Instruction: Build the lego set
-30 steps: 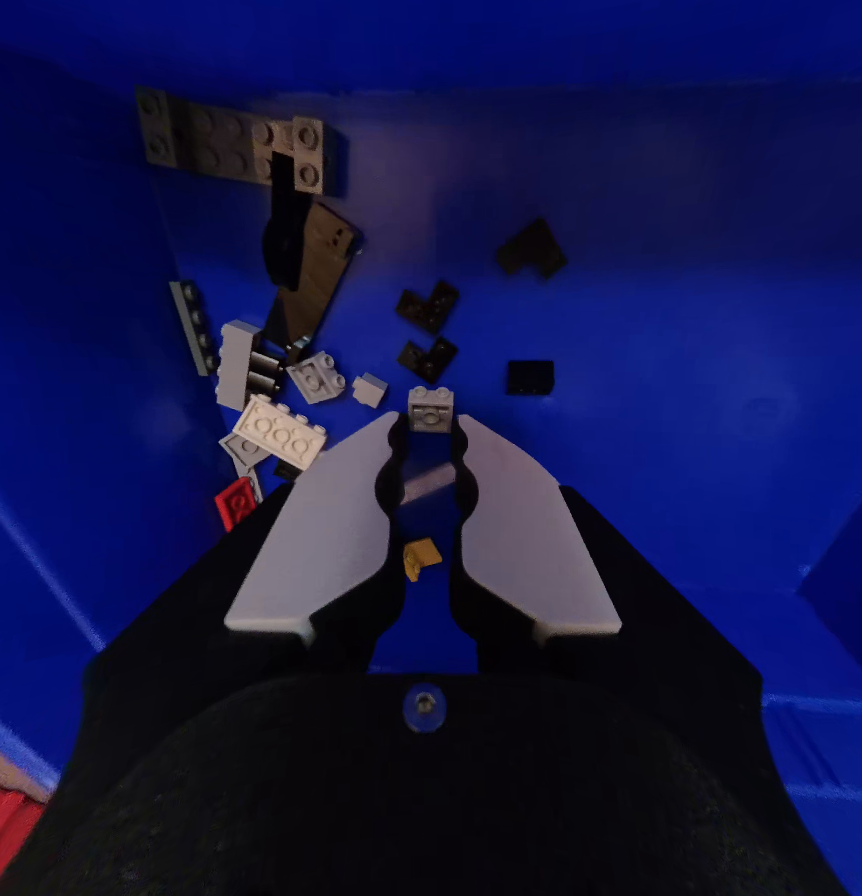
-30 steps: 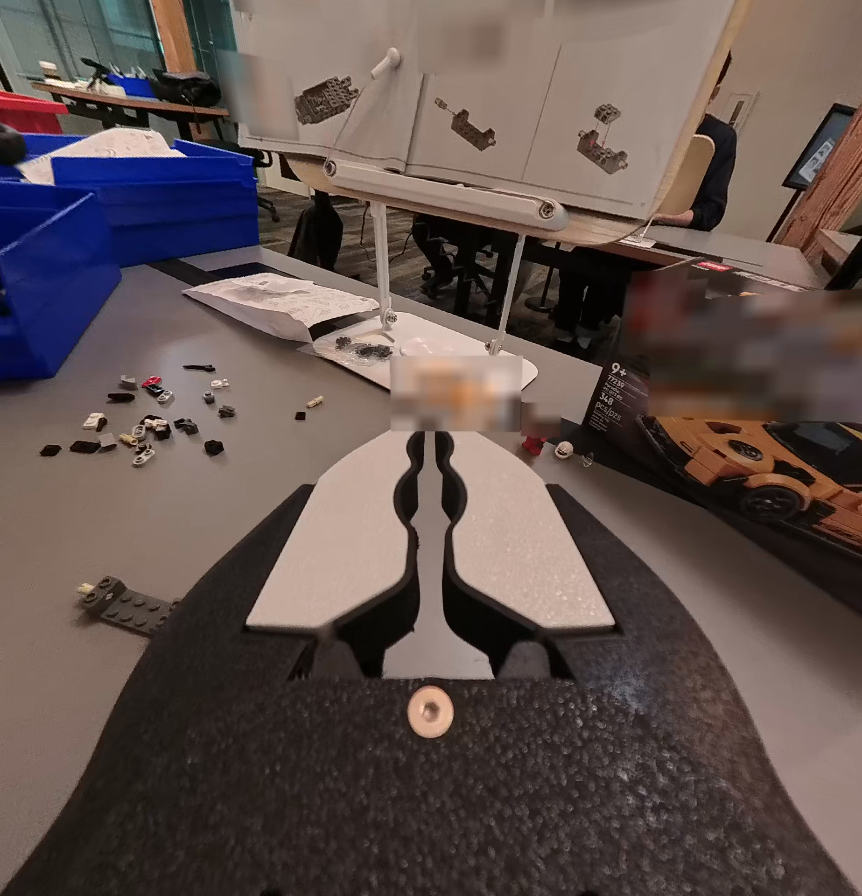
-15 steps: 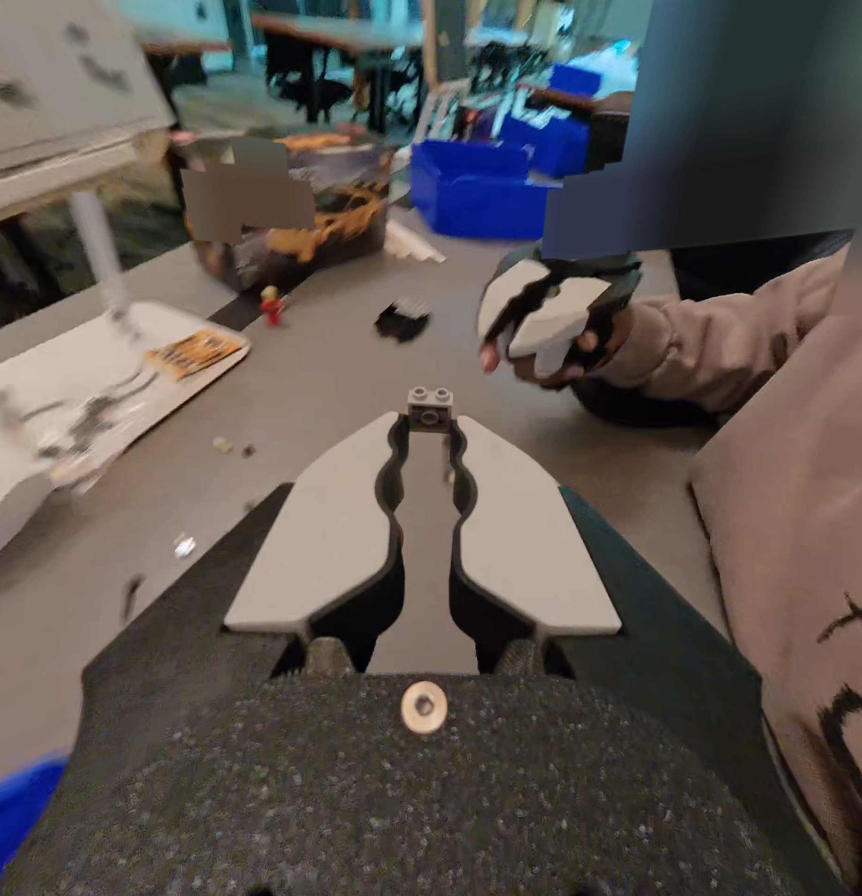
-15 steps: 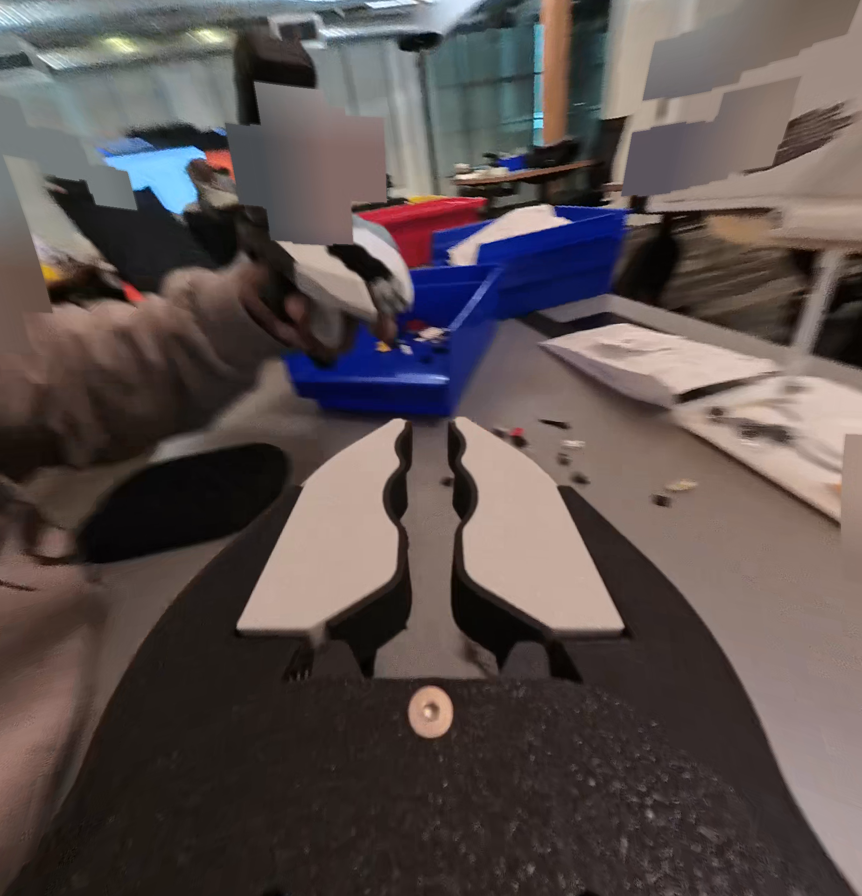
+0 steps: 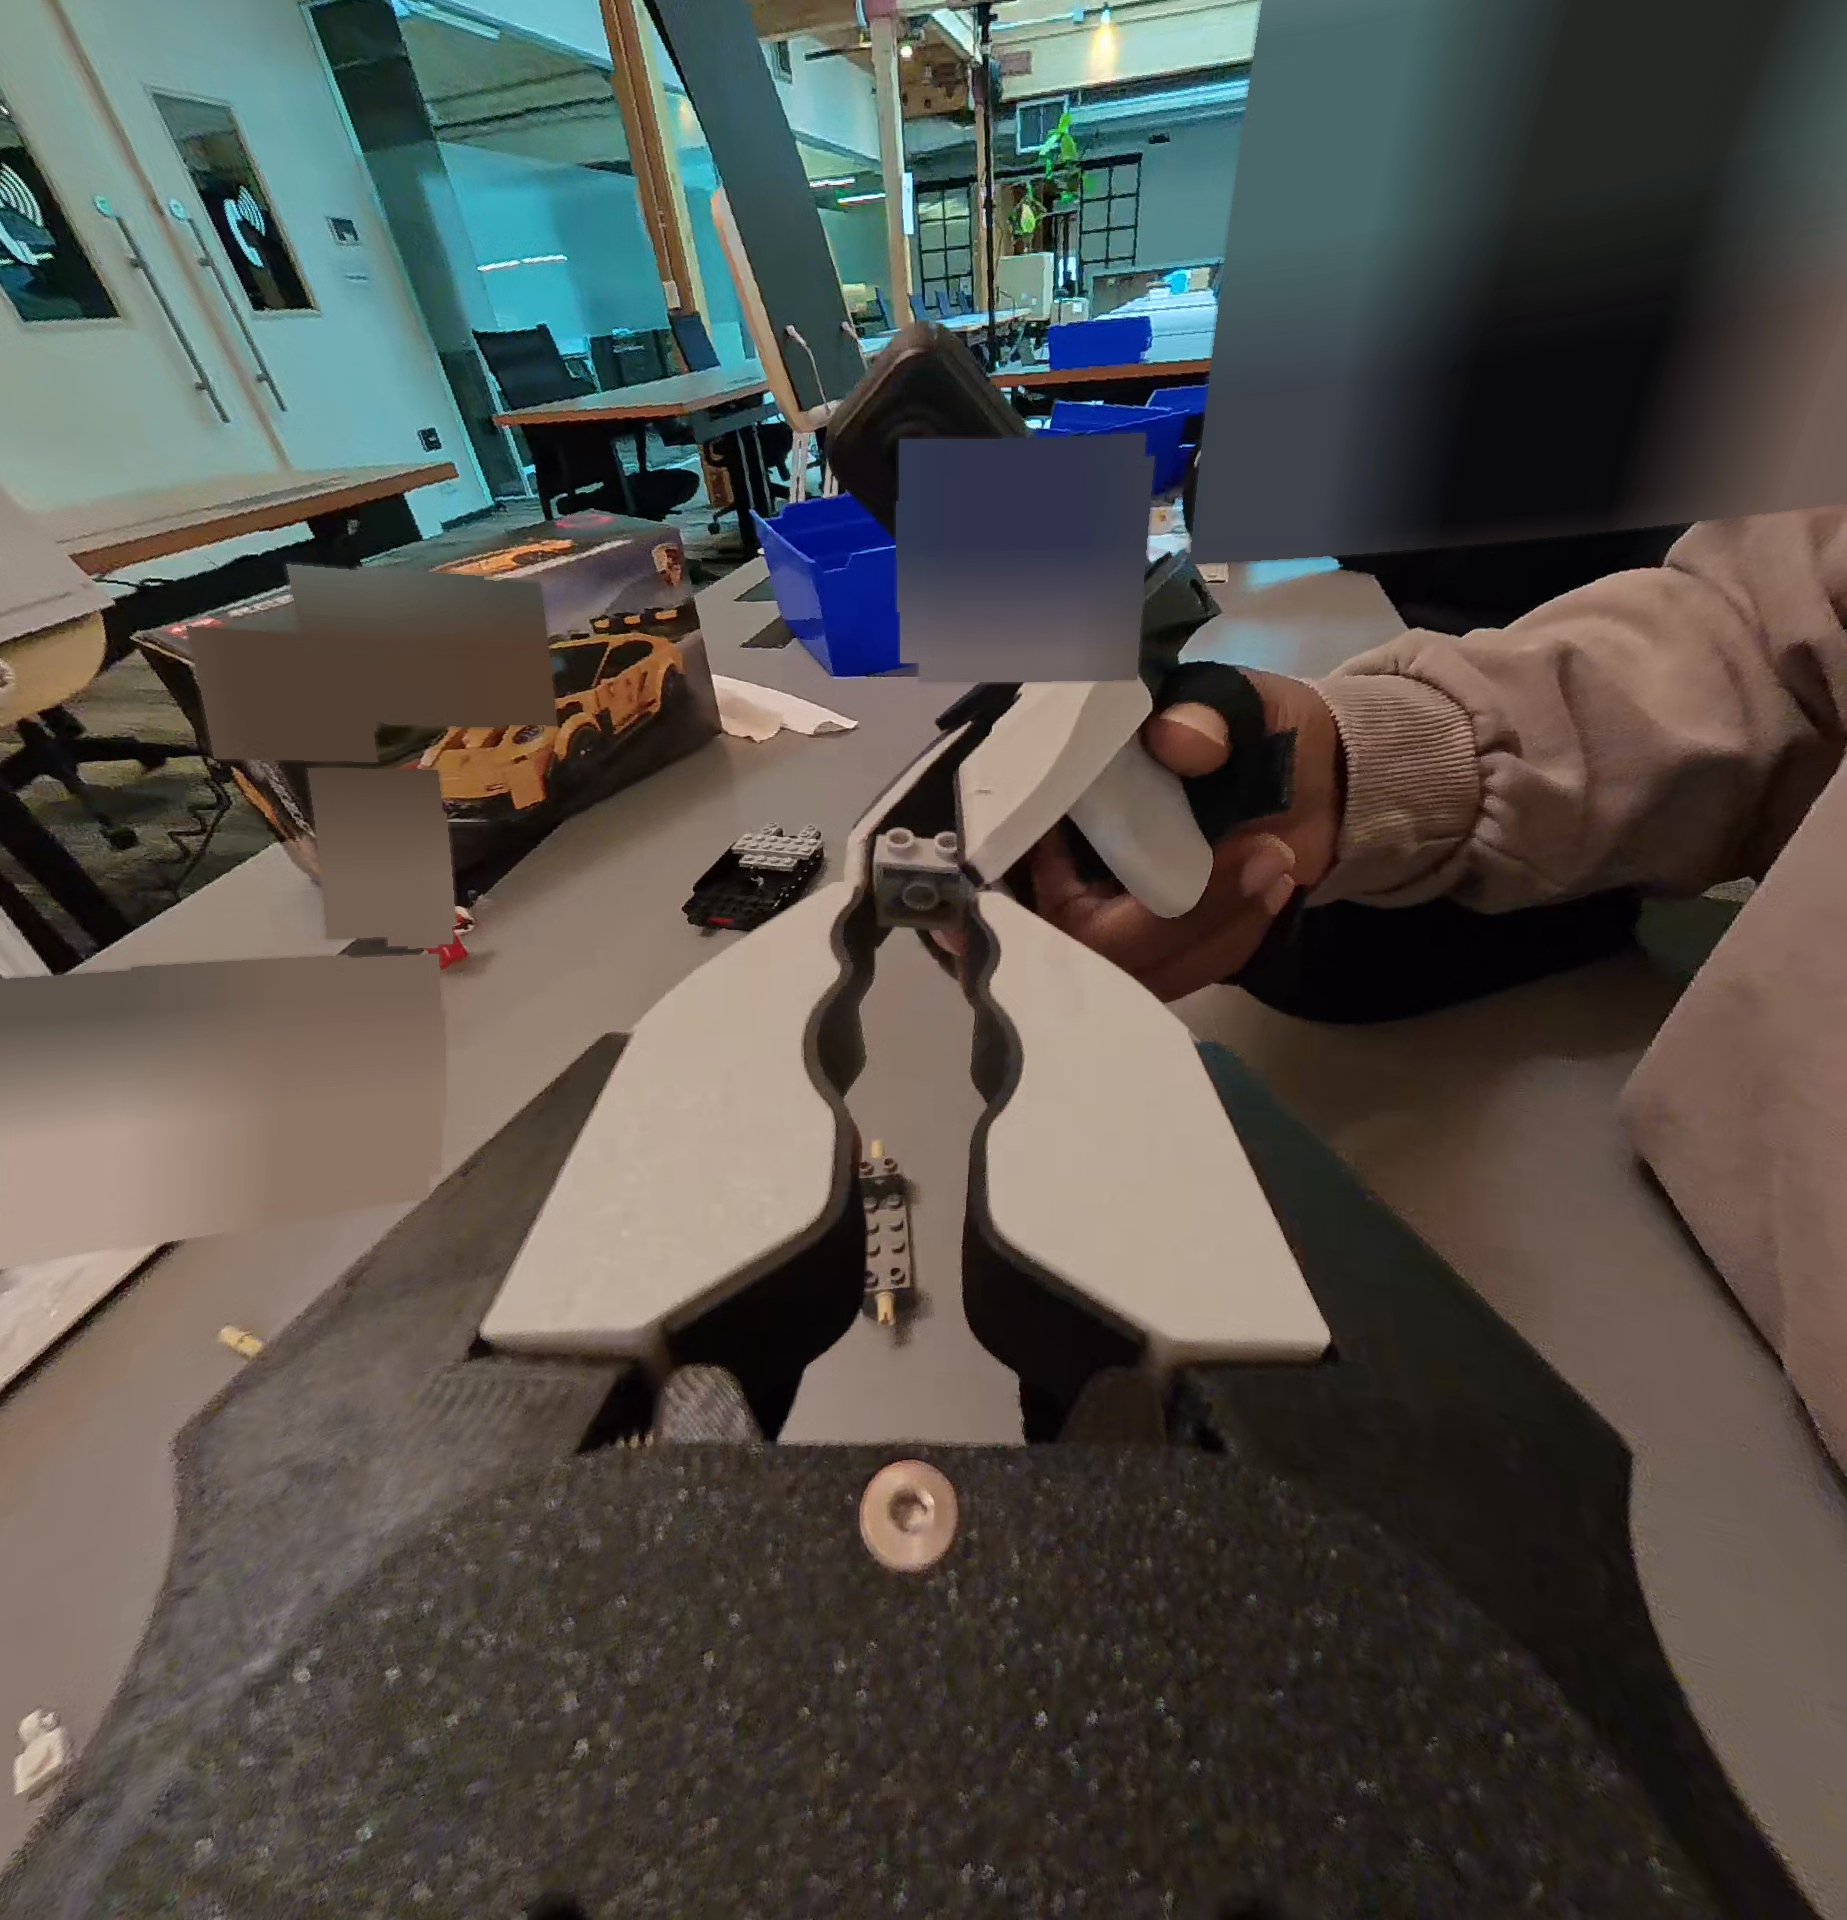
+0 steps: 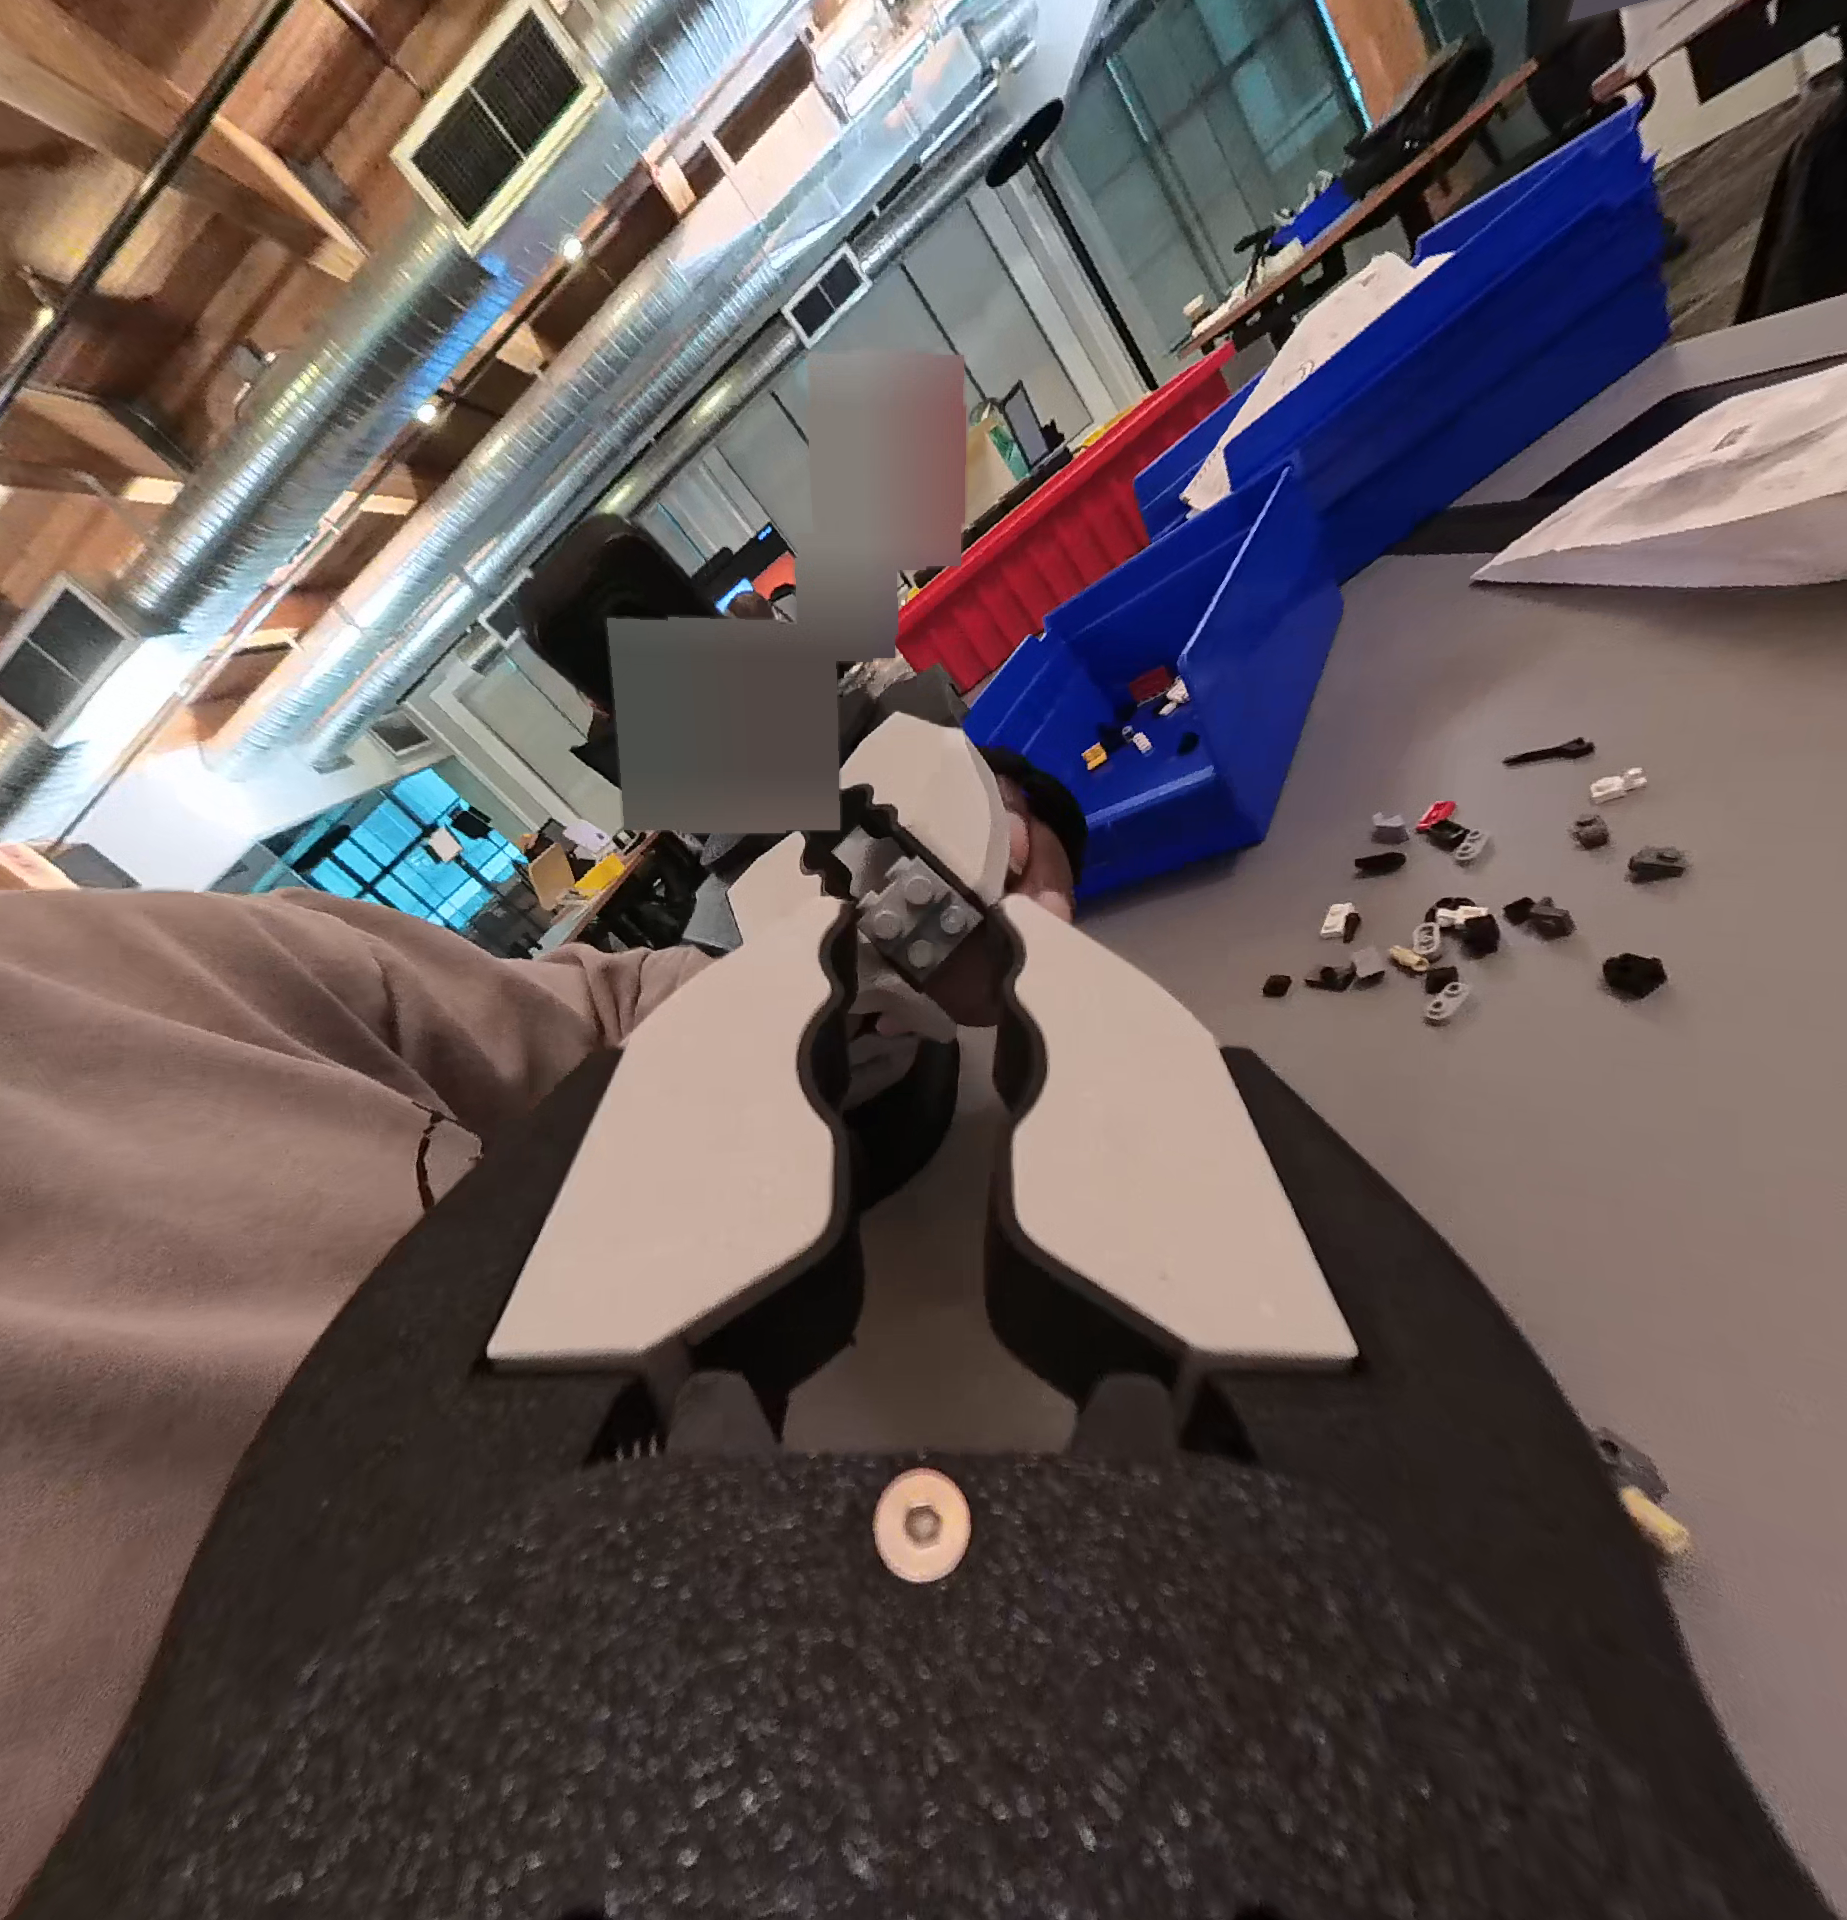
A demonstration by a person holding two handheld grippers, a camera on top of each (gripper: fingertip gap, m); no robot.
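My left gripper is shut on a small grey brick with side studs and holds it above the grey table. My right gripper points at it head-on, jaws parted on either side of the same brick, very close to it. The right gripper also shows in the left wrist view, held by a hand in a tan sleeve. A dark grey plate with yellow pins lies on the table under my left gripper. A partly built black chassis sits farther back.
The set's box stands at the back left. A blue bin with loose pieces and a red bin stand beyond. Several small loose pieces are scattered on the table. Printed sheets lie at the far right. Both grippers' tips are close together, under 4 cm apart.
My left gripper lifted the grey brick out of the blue bin and carried it over the table. My right gripper swung round to face it, opened a little wider and now flanks the brick.
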